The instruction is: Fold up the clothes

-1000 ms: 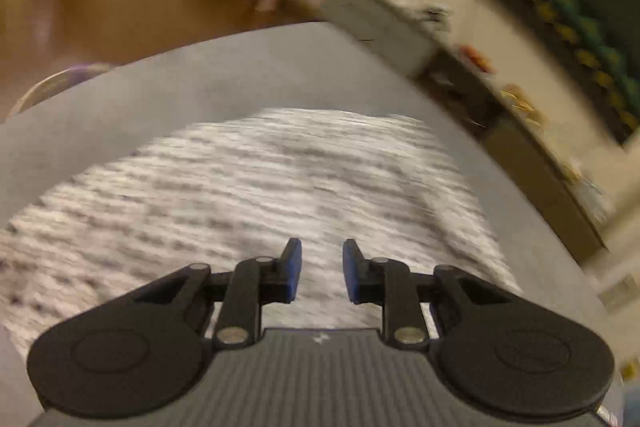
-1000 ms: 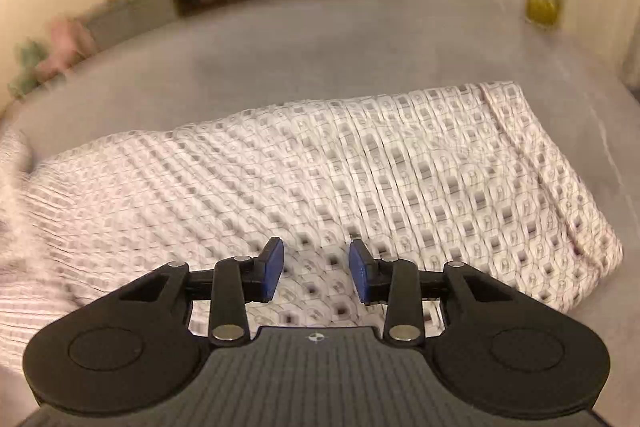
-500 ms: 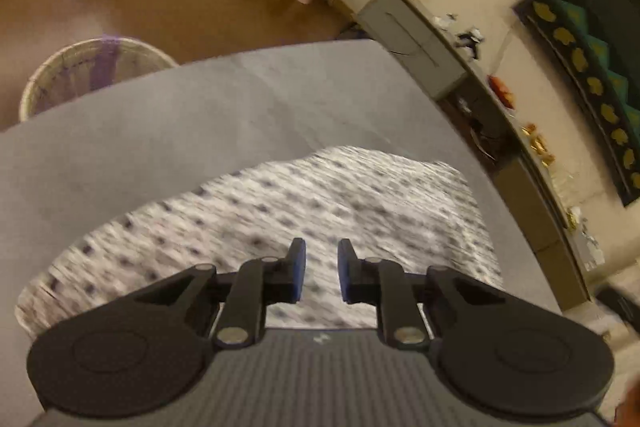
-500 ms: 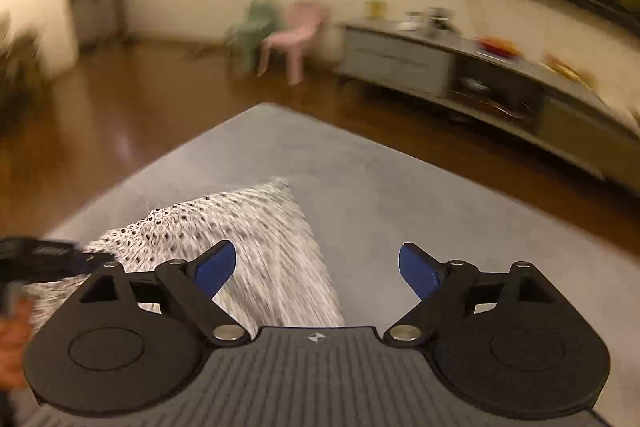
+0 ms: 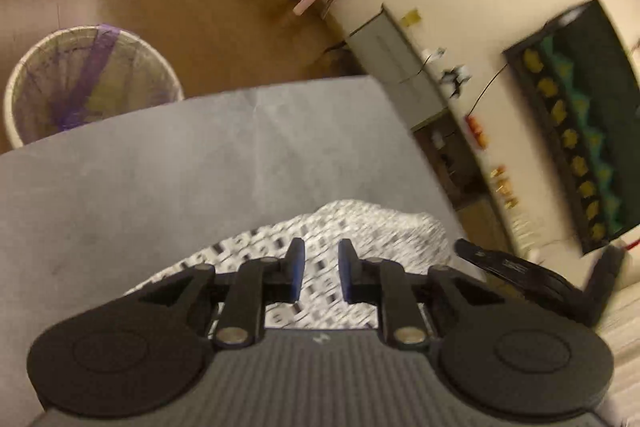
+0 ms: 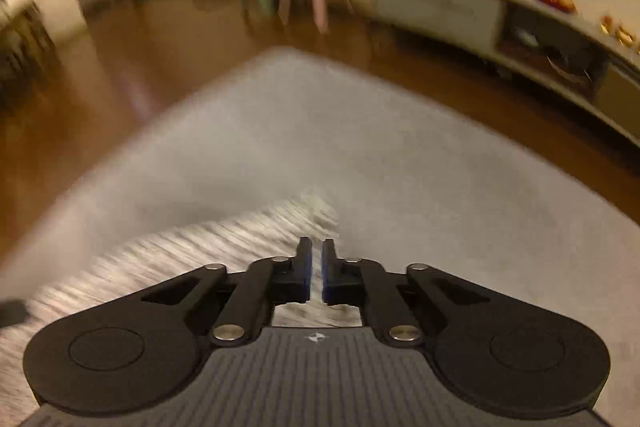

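We are working over a patterned white garment [image 5: 360, 227] that is lying on the grey surface [image 5: 160, 179], its near part running under both tools, with its far corner [image 6: 316, 203] just ahead of our right gripper [image 6: 316, 269]. That gripper is showing its jaws drawn almost together, only a thin slit between the blue pads; blur is keeping us from telling whether any cloth is pinched there. Our left gripper [image 5: 320, 269] is holding its jaws a little apart, and the fabric is showing through the gap below them, so we cannot tell whether it is gripping anything. We are judging the cloth to be light, soft and limp, likely to sag and slide on the smooth surface rather than keep any shape. We are thinking the best hold is at an edge or corner, one tool on each, pinching a single layer so the fold lifts evenly. A lined basket [image 5: 88, 83] is standing on the floor beyond the surface.
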`<state>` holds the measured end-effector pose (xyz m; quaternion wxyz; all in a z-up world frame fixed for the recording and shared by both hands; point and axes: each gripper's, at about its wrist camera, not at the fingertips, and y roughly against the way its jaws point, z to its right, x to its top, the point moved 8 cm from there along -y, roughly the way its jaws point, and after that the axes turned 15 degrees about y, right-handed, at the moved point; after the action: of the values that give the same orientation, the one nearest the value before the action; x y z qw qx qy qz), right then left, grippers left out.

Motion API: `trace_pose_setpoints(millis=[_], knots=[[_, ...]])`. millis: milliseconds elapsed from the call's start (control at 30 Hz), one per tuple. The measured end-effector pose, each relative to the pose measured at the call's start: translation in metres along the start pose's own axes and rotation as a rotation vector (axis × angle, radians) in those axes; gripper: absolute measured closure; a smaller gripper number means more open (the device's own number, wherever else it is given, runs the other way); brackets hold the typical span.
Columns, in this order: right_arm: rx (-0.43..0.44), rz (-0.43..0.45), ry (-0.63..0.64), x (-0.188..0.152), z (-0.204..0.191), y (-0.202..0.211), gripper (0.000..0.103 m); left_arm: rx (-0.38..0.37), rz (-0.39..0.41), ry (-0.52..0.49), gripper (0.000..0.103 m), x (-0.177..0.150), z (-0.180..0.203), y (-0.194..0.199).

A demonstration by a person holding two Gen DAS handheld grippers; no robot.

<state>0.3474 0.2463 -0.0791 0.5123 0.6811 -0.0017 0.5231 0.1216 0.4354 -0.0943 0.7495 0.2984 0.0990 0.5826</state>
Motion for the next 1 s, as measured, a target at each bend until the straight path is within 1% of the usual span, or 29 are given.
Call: trace_pose_setpoints(millis=[100,133,167,200,233,267,300,333,400,433,500,567,600,633,667,700,733,767,800,833,867,900,933,1000], knots=[[0.08,0.166,0.073,0.029,-0.04,0.066,0.101,-0.047,-0.01,0.061,0.084,0.0,-0.001,0.015],[0.077,0.188,0.111,0.034,-0.051,0.078,0.101,-0.069,-0.018,0.084,0.084,-0.002,-0.001,0.023],[0.047,0.19,0.146,0.037,-0.054,0.08,0.101,-0.091,-0.021,0.091,0.084,-0.005,0.001,0.03],[-0.008,0.168,0.176,0.038,-0.051,0.074,0.096,-0.097,-0.012,0.078,0.082,-0.008,0.002,0.036],[-0.058,0.131,0.198,0.038,-0.045,0.063,0.075,-0.085,0.002,0.051,0.08,-0.011,0.004,0.041],[-0.093,0.071,0.202,0.034,-0.034,0.045,0.057,-0.072,0.001,0.032,0.079,-0.013,0.004,0.04],[-0.119,0.019,0.192,0.027,-0.021,0.027,0.027,-0.058,-0.004,0.015,0.079,-0.014,0.004,0.038],[-0.147,-0.022,0.184,0.019,-0.01,0.01,0.018,-0.045,-0.008,-0.003,0.079,-0.016,0.005,0.036],[-0.2,-0.085,0.173,0.004,0.01,-0.018,0.018,-0.036,-0.039,0.017,0.079,-0.016,-0.001,0.027],[-0.212,-0.099,0.161,-0.001,0.017,-0.028,0.018,-0.031,-0.055,0.029,0.079,-0.017,-0.003,0.021],[-0.205,-0.116,0.134,-0.006,0.026,-0.047,0.018,-0.024,-0.083,0.039,0.079,-0.017,-0.005,0.009],[-0.196,-0.133,0.11,-0.011,0.033,-0.06,0.019,-0.031,-0.108,0.033,0.079,-0.02,-0.002,-0.002],[-0.188,-0.145,0.102,-0.014,0.035,-0.065,0.023,-0.038,-0.115,0.021,0.079,-0.022,0.001,-0.005],[-0.178,-0.154,0.088,-0.019,0.036,-0.067,0.033,-0.046,-0.12,0.009,0.079,-0.024,0.004,-0.007],[-0.16,-0.152,0.065,-0.023,0.037,-0.067,0.036,-0.054,-0.125,-0.003,0.079,-0.025,0.007,-0.01],[-0.145,-0.148,0.049,-0.025,0.038,-0.065,0.062,-0.061,-0.126,-0.017,0.079,-0.026,0.01,-0.011],[-0.134,-0.142,0.046,-0.022,0.038,-0.062,0.095,-0.066,-0.124,-0.029,0.079,-0.026,0.012,-0.012],[-0.123,-0.135,0.043,-0.019,0.038,-0.058,0.101,-0.067,-0.12,-0.034,0.078,-0.025,0.013,-0.012],[-0.113,-0.114,0.046,-0.015,0.037,-0.053,0.101,-0.071,-0.115,-0.023,0.076,-0.024,0.012,-0.012],[-0.102,-0.065,0.058,-0.008,0.031,-0.041,0.103,-0.076,-0.109,-0.01,0.075,-0.022,0.011,-0.011],[-0.089,-0.009,0.068,0.0,0.021,-0.023,0.103,-0.082,-0.099,0.011,0.071,-0.02,0.01,-0.008],[-0.074,0.054,0.087,0.007,0.008,0.0,0.103,-0.091,-0.077,0.036,0.066,-0.017,0.008,-0.003],[-0.054,0.126,0.119,0.013,-0.012,0.032,0.103,-0.101,-0.053,0.061,0.064,-0.013,0.006,0.002],[0.003,0.242,0.207,0.016,-0.058,0.093,0.103,-0.113,-0.015,0.077,0.055,-0.009,0.007,0.015]])
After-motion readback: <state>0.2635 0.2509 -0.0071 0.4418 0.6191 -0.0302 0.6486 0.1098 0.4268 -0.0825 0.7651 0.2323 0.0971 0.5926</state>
